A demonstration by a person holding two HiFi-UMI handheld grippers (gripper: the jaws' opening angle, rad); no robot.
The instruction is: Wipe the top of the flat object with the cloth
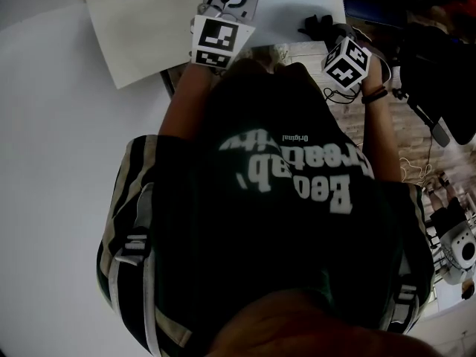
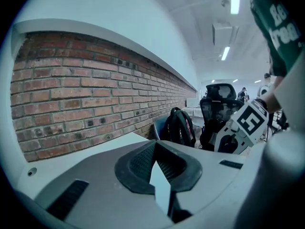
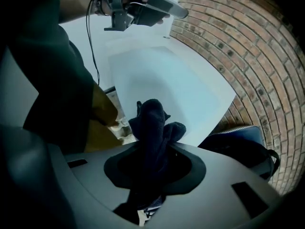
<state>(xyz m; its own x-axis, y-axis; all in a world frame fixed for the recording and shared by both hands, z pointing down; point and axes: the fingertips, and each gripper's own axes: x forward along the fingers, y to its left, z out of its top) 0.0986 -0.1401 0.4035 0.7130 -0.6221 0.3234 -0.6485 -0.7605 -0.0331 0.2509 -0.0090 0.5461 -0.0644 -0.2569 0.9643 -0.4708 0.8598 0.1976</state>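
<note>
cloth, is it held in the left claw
No, the right gripper view shows the dark cloth clamped between the jaws of the right claw.

Dark cloth in right tool

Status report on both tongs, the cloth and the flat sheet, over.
Right tongs shut on dark cloth. Left tongs shut. Flat sheet lies on table, cloth apart from it. Left tongs sit between them.
</note>
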